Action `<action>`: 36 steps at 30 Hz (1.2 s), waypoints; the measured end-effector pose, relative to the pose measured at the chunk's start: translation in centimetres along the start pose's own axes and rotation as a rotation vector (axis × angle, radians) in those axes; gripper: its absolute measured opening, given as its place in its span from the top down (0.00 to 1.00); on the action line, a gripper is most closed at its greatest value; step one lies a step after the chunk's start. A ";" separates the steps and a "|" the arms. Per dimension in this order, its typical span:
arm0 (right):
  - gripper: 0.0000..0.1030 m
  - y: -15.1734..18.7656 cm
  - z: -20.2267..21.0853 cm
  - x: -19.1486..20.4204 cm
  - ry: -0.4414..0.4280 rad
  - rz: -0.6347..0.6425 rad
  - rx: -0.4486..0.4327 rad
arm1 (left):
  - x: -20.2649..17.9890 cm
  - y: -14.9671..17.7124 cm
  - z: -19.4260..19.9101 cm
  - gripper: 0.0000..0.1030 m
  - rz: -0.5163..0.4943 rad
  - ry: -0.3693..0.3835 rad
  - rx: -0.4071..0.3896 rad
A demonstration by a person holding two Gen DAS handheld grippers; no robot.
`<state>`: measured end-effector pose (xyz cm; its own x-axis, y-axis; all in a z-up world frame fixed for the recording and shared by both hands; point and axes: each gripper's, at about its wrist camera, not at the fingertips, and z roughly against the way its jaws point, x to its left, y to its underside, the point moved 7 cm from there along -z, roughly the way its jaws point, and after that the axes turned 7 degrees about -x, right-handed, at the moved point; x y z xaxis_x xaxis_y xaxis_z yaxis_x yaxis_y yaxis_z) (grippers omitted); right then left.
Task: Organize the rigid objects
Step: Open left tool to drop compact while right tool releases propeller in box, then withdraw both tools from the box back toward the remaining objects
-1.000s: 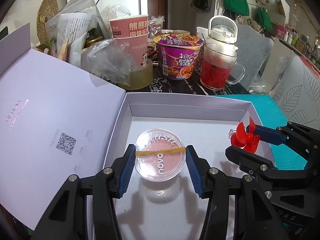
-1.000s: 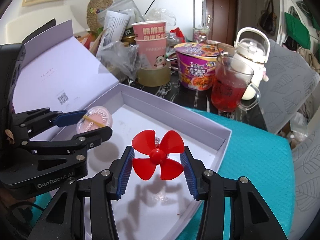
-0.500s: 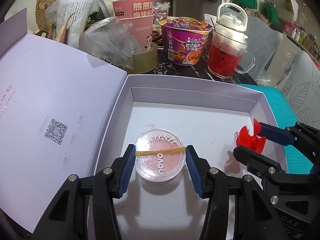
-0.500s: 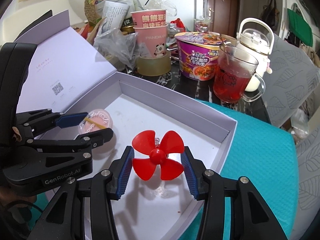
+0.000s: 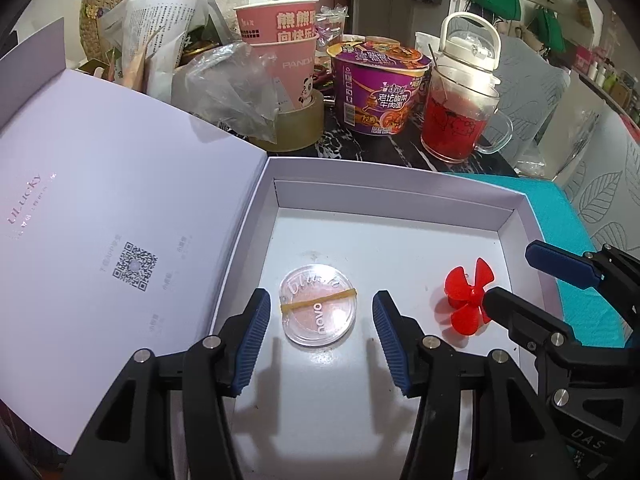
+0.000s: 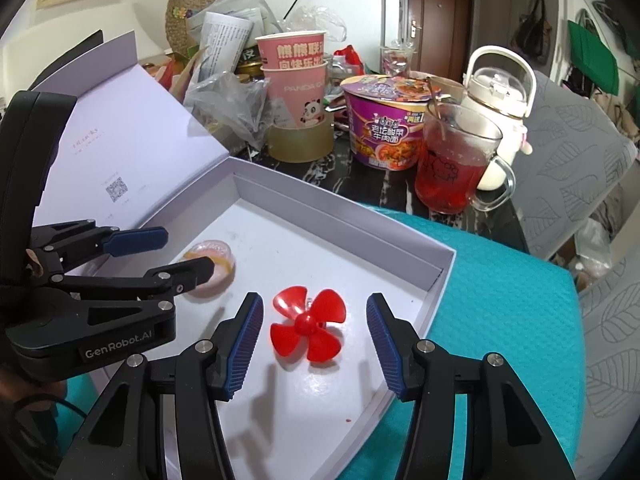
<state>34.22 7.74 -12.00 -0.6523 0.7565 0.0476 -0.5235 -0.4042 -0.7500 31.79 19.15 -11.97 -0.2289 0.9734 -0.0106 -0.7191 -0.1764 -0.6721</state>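
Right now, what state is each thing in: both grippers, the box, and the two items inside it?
Left gripper: open, straddling the compact.
Right gripper: open, straddling the propeller.
Round clear plastic blush compact: lying flat in the box, lid shut, yellow rubber band across it.
Red plastic four-blade propeller: resting on the box floor, released.
White cardboard gift box: lid open.

Left gripper (image 6: 160, 254): matte black linkage arms, silver screw heads at the joints, white "GenRobot.AI" lettering on the body. Fingers (image 5: 254, 334) carry blue ribbed pads. Right gripper (image 6: 314, 336): same black frame, silver screws, blue ribbed fingers (image 6: 382, 334); white letters "DAS" on its side.
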 end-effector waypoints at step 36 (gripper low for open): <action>0.48 -4.4 17.8 2.8 0.051 0.052 -0.230 | -3.3 -3.5 18.9 0.49 -0.039 -0.004 -0.276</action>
<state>24.94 2.50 3.18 -0.6439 0.7647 -0.0241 -0.3470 -0.3201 -0.8815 22.72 13.78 4.39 -0.2072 0.9781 0.0218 -0.5215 -0.0916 -0.8483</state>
